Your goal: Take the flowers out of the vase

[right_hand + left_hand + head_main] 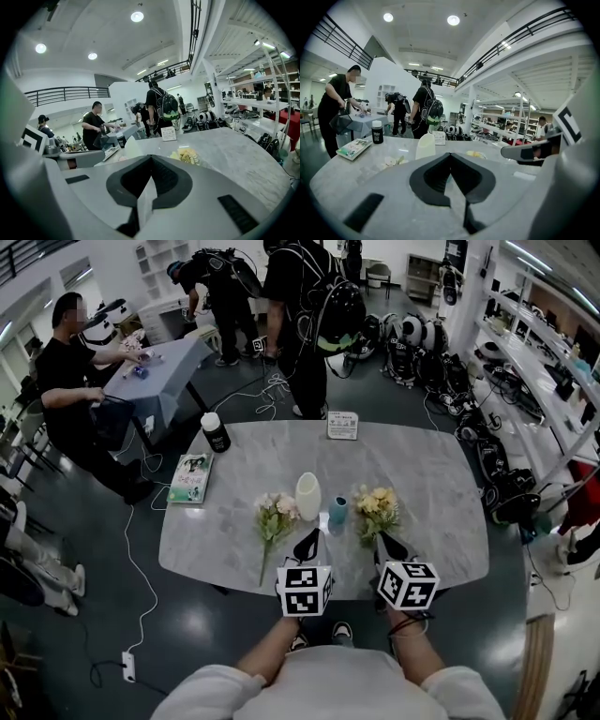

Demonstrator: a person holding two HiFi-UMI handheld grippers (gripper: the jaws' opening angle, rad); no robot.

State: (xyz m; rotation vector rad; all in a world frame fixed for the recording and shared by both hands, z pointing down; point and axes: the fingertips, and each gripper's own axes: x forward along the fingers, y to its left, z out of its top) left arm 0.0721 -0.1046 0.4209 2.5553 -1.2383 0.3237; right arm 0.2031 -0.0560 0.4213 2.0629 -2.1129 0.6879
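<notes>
While both tools are idle, the head view shows the left gripper [307,543] and the right gripper [389,546] poised over the near edge of the marble table [441,484], each with its jaws pressed together on nothing. The white vase [307,495] stands upright near the table's middle, with the small blue vase [337,512] just beside it on the right. No stem rises from either, so both appear empty. The pink flowers [277,517] lie flat on the table to the left of the white vase. The yellow flowers [377,510] lie to the right of the small blue vase, and both bunches sit outside the vessels. Judged from this layout, removal looks complete, and the step in hand is to hold clear. Keep both tools closed and short of the vases so that neither is tipped, and avoid pressing on the blooms. From the left gripper view, the jaws meet at a closed tip with nothing between them. The white vase [425,146] stands upright beyond, with the pink flowers [391,161] on the tabletop to its left. From the right gripper view, the jaws are likewise closed and empty. The yellow flowers [186,155] rest on the table just past the tip, and the white vase [132,146] shows behind to the left.
</notes>
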